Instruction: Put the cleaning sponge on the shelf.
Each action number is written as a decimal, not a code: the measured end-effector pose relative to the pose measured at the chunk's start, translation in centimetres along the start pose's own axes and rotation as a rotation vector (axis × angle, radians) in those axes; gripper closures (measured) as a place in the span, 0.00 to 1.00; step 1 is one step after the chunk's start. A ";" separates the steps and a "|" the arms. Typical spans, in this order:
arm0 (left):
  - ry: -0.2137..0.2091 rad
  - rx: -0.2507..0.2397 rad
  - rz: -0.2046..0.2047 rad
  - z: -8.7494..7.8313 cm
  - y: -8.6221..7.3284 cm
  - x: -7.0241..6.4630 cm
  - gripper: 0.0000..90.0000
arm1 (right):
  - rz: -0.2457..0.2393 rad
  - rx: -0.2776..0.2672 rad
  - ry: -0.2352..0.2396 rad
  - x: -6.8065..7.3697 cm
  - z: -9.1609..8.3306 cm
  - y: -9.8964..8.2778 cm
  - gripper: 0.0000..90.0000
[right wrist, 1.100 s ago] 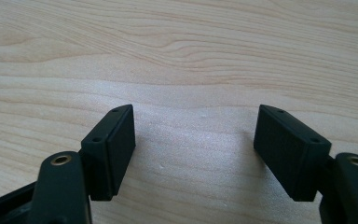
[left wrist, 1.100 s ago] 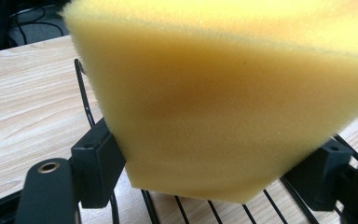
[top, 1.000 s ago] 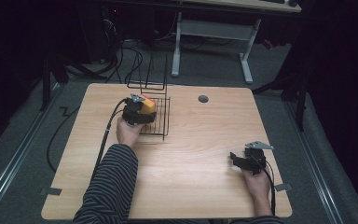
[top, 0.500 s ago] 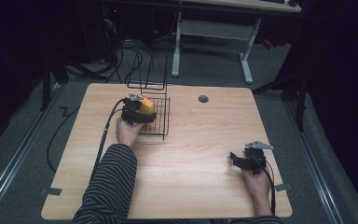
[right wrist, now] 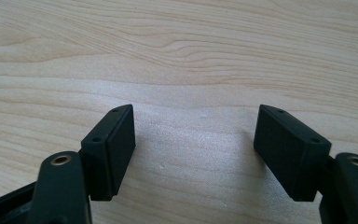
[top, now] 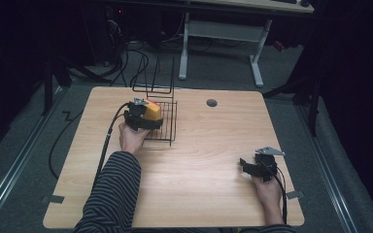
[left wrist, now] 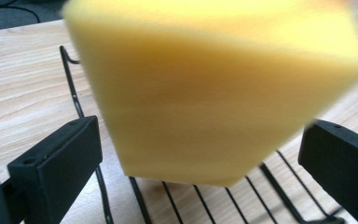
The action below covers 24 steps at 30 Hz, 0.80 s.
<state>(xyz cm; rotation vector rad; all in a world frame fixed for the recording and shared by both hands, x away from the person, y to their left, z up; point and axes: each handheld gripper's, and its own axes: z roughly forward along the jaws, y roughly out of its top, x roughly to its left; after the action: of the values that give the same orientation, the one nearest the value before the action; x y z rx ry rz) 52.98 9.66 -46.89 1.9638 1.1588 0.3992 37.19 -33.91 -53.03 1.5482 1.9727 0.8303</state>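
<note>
Yellow foam, a thick soft-edged sponge block (left wrist: 214,88) with an orange top face, sits over the black wire rack (top: 161,124) between my left gripper's (left wrist: 205,154) jaws, which have just been opening and now stand clear of its sides. My right gripper (right wrist: 196,149) rests spread apart and empty above the wooden table (top: 209,194), well apart from the rack.

A wire rack (top: 162,124) stands on the table (top: 199,204), left of centre toward the far edge. A sponge block (top: 151,110) sits in it, seemingly at its left end, between the spread jaws of the left gripper (top: 141,116). The right gripper (top: 252,167) rests near the table's near right corner, well apart from the rack.
</note>
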 end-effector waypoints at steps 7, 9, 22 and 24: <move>-0.006 -0.013 0.014 -1.2 -0.4 -0.2 0.00 | -0.004 -0.001 0.000 0.0 0.0 0.0 0.33; -0.004 -0.020 0.006 -1.6 -0.7 0.0 0.00 | -0.003 0.000 0.000 0.0 0.0 0.0 0.33; -0.028 -0.059 0.005 -4.5 -1.9 0.0 0.01 | -0.009 0.000 0.000 0.0 0.0 0.0 0.33; -0.025 -0.071 0.007 -4.9 -2.0 0.1 0.02 | -0.009 -0.001 0.000 0.0 0.0 0.0 0.33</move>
<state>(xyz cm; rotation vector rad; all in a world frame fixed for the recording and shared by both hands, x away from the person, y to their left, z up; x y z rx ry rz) 48.87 12.59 -45.37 1.9073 1.1074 0.4129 37.20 -33.92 -53.04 1.5381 1.9774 0.8270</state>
